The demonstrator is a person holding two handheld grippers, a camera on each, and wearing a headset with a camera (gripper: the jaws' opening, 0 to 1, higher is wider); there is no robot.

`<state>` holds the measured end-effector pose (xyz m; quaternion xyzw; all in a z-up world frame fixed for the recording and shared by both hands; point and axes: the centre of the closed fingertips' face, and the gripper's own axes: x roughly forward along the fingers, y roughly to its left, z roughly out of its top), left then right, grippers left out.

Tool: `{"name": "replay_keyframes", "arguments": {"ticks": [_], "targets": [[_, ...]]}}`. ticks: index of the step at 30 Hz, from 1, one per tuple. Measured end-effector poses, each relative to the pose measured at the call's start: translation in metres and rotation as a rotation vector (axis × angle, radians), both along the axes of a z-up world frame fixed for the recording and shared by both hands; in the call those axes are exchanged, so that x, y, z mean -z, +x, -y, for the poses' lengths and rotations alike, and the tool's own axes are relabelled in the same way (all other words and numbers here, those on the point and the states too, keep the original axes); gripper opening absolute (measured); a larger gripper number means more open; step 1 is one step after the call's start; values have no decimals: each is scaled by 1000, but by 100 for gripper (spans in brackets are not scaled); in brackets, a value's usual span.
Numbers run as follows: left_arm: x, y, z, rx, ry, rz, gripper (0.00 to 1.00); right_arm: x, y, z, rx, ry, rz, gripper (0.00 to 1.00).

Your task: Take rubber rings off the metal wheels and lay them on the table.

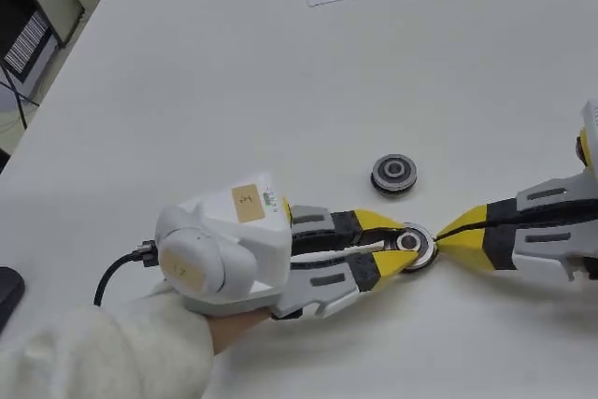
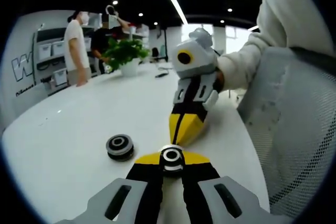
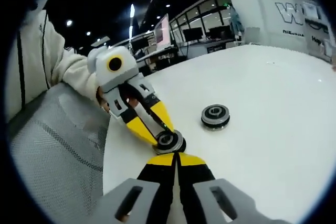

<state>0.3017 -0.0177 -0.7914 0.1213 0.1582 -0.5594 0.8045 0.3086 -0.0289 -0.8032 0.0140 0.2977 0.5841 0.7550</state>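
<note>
Gripping a wheel (image 1: 412,243), left gripper (image 1: 402,246) bears a sticker (image 1: 248,203) (perhaps "34").

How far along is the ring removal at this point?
Nothing looks finished. In hand: the left hand-held gripper clamps one wheel, dark ring on, while the right hand-held gripper pinches at its rim. Left: pull that ring, lay it on the table, then strip the second wheel, also ringed.
</note>
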Motion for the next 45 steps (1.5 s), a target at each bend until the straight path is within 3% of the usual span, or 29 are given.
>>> {"name": "replay_keyframes", "arguments": {"ticks": [4, 5, 7, 16, 26, 45], "targets": [[0, 1, 0, 1, -3, -1, 13, -8, 6, 1, 104, 142, -217, 0], [0, 0, 1, 1, -5, 0, 13, -4, 5, 3, 121, 133, -265, 0], [0, 1, 1, 0, -9, 1, 13, -3, 5, 4, 115, 138, -249, 0], [1, -1, 1, 12, -14, 3, 13, -8, 0, 0, 135, 150, -336, 0], [2, 0, 3, 8, -11, 8, 13, -10, -3, 0, 159, 154, -376, 0], [3, 2, 3, -1, -12, 8, 13, -15, -3, -9, 142, 143, -353, 0]]}}
